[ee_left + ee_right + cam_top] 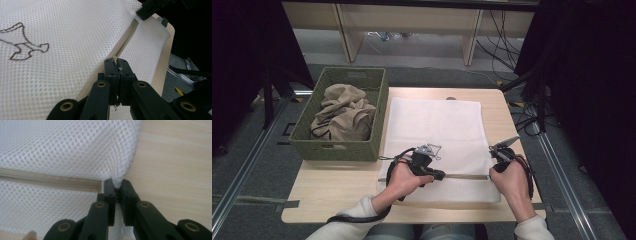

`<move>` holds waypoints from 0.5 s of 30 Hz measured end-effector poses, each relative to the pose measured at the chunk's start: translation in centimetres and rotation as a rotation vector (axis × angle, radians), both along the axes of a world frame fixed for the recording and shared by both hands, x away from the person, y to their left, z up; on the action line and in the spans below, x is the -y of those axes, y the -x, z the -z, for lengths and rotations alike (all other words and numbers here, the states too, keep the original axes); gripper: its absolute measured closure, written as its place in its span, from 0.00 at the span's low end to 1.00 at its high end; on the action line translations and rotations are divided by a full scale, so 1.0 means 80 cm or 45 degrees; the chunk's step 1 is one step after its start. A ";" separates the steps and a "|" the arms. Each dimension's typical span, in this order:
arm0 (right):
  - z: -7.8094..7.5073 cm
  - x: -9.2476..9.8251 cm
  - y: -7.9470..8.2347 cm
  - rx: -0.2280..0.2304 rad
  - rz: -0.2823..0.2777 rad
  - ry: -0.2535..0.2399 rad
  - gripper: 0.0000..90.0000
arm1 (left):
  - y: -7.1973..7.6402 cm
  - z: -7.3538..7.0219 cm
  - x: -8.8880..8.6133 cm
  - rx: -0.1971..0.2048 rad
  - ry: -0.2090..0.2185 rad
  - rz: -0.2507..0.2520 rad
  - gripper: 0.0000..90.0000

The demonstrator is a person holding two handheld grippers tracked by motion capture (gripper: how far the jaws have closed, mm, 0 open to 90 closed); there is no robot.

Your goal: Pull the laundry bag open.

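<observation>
A white mesh bag [434,135] is laid flat on the surface [332,185], right of a green basket [341,145]. Its zipper [464,176] runs along the near edge. The left gripper [118,61] is clamped on the zipper pull; the right gripper [117,184] is clamped on the bag's near right corner.

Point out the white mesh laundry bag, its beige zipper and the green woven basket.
White mesh laundry bag [432,125], high view, upper panel.
Beige zipper [50,181], right gripper view, closed teeth.
Green woven basket [337,149], high view, front wall.
</observation>
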State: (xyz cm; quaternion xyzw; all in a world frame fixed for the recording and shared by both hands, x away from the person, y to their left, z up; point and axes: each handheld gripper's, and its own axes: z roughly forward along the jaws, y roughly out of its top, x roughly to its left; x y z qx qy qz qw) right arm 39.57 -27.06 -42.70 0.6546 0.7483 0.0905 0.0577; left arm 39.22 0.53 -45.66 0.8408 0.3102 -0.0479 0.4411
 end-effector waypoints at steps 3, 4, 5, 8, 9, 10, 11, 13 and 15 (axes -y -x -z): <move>-0.001 -0.003 0.001 -0.011 0.038 -0.014 0.94 | -0.001 0.001 -0.005 -0.006 0.004 -0.008 0.97; -0.001 -0.001 0.000 0.009 0.000 -0.012 0.94 | -0.001 0.001 -0.006 -0.005 0.002 -0.009 0.97; -0.002 -0.003 0.001 0.000 0.022 -0.017 0.94 | -0.001 0.001 -0.006 -0.006 0.006 -0.009 0.97; 0.000 0.000 0.000 -0.001 -0.009 -0.008 0.94 | -0.001 0.000 -0.008 -0.001 0.000 -0.007 0.97; 0.000 -0.002 0.000 -0.011 0.035 0.000 0.94 | -0.001 0.000 -0.011 -0.005 -0.001 -0.012 0.97; 0.002 0.004 -0.001 0.009 -0.013 0.003 0.94 | 0.000 0.000 -0.012 -0.007 0.003 -0.021 0.97; 0.002 0.005 -0.001 0.004 -0.015 0.000 0.94 | -0.001 0.000 -0.015 -0.008 -0.002 -0.015 0.97; 0.001 0.001 0.000 -0.003 0.019 -0.022 0.94 | -0.001 0.001 -0.017 -0.012 0.006 -0.020 0.97; 0.000 0.000 0.000 0.007 -0.015 -0.013 0.94 | 0.000 0.000 -0.019 -0.010 0.006 -0.021 0.97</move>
